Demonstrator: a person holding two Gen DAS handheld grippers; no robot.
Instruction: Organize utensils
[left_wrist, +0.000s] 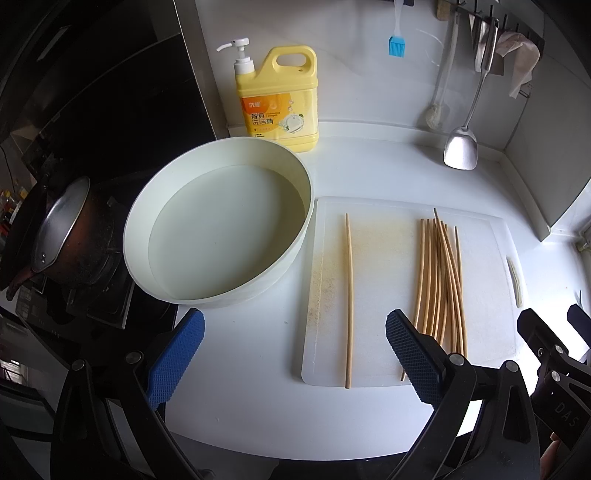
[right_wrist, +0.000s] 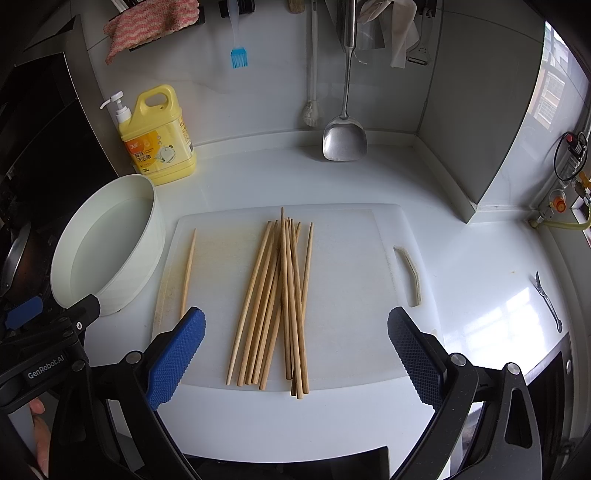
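Two grippers are held above the near edge of the counter, each with its jaws spread wide and nothing between them. The left gripper (left_wrist: 295, 354) is framed around a lone chopstick (left_wrist: 348, 299), which suggests that this stick has been set apart as the start of a sorted row. The right gripper (right_wrist: 295, 354) is framed around the pile (right_wrist: 279, 299) of chopsticks, probably the stock from which the next one is to be drawn. The pads (right_wrist: 177, 358) are covered in a ribbed, waffle-like rubber, blue on the left finger and darker on the right, a texture suited to gripping thin, smooth sticks.

Both the lone stick and the pile are laid on a white plastic board (right_wrist: 354, 295), the lone one near its left side and well apart from the rest. The sticks are slim, pale wood tapered to a point at the far end; in the pile they are crossed and overlapped, so one can be lifted cleanly only from its edge. The board is flat, with rounded corners, a slot handle at its right and a yellowish stain near the lone stick.

A round cream basin (left_wrist: 218, 236) with shallow water is placed just left of the board. Behind it a yellow detergent jug (left_wrist: 279, 99) is stood, and a steel spatula (right_wrist: 345, 140) is hung against the wall.
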